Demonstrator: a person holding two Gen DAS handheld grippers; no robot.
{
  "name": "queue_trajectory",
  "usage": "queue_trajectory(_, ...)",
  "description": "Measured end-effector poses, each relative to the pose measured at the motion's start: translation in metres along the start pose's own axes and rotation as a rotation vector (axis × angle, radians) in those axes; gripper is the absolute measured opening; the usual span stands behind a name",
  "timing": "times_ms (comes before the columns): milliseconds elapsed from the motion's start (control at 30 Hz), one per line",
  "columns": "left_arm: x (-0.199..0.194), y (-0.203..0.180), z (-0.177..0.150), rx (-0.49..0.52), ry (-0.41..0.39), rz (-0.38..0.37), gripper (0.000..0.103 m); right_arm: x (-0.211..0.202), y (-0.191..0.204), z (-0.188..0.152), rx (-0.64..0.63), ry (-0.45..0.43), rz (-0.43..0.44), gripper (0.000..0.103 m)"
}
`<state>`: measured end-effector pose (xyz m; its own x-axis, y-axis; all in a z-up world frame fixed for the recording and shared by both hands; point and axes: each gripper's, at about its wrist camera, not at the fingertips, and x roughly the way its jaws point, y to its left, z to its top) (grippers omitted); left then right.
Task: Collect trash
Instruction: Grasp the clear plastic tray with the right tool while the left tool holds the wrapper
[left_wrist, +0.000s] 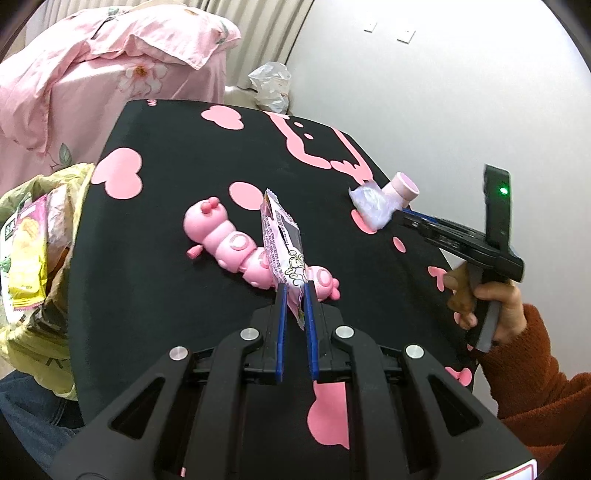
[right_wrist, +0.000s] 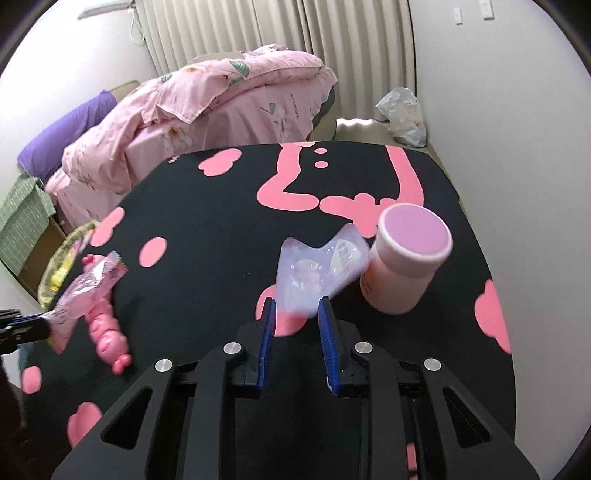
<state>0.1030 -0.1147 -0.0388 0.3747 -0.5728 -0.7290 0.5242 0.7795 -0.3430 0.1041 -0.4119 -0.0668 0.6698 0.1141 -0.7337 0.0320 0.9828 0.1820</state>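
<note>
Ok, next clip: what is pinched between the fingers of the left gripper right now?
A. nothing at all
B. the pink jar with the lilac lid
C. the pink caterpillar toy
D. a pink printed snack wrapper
D: in the left wrist view the left gripper has its blue fingers closed on a pink printed snack wrapper, held upright above the pink caterpillar toy, which lies on the black table.

This is a bedroom in someone's home. A bed (right_wrist: 207, 122) heaped with a pink floral duvet (left_wrist: 110, 66) stands against the wall, with a purple pillow (right_wrist: 70, 133) at its head. Pale pleated curtains (right_wrist: 280, 33) hang behind it. Nearby stands a table (right_wrist: 207, 221) with a black cover patterned in pink cartoon shapes, and light switches (left_wrist: 388, 31) dot the plain wall.
</note>
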Motion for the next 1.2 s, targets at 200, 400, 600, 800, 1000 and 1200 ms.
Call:
queue_trajectory(200,-0.008,0.013,0.003,-0.039,-0.024,0.023,0.009,-0.017,-0.01,-0.007,0.027,0.027,0.054,0.048)
queue_trajectory(400,-0.002,0.023,0.002,-0.056,-0.027,0.0,0.009,-0.006,0.006,-0.009,-0.086,0.046,0.025,0.059)
queue_trajectory(600,0.006,0.034,-0.004,-0.083,-0.01,-0.016,0.009,0.03,0.0,0.005,0.002,0.08,0.004,0.059)
queue_trajectory(800,0.0,0.042,-0.004,-0.097,-0.032,-0.016,0.009,0.05,-0.014,0.015,0.099,0.061,-0.003,0.025)
queue_trajectory(1000,-0.002,0.043,-0.007,-0.09,-0.038,-0.016,0.009,0.043,-0.001,0.019,0.085,0.046,0.087,0.006)
queue_trajectory(1200,-0.019,0.044,-0.002,-0.086,-0.098,-0.006,0.005,0.006,0.041,0.029,-0.033,-0.01,0.13,0.005)
